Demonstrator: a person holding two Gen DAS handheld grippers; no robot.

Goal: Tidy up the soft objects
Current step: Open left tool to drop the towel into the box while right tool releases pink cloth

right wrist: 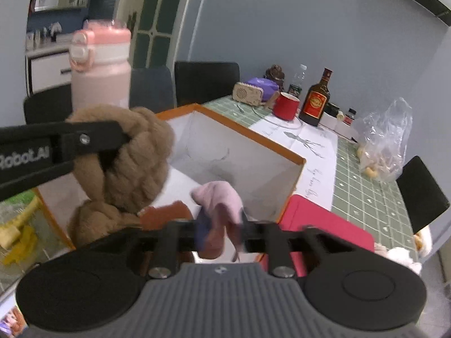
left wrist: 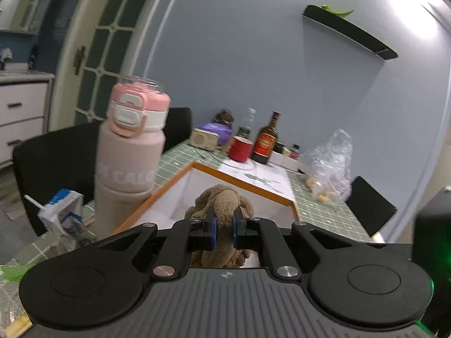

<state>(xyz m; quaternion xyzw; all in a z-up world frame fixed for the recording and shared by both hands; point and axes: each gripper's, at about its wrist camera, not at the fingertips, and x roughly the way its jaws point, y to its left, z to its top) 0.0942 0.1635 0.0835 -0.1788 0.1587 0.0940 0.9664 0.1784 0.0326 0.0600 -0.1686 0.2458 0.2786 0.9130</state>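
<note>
Brown plush [left wrist: 222, 205] — light, squashy — pinched by left gripper [left wrist: 224, 225] at 6 o'clock over box [right wrist: 234, 129]; right gripper [right wrist: 220, 231] spread around pink cloth [right wrist: 220, 197], limp.

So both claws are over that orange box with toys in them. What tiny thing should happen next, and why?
Probably the left gripper should open and drop the brown plush toy. Its jaws are clamped on the toy, which hangs over the white inside of the orange-rimmed box. The right gripper looks open, with the pink soft item loose between its fingers above the same box.
</note>
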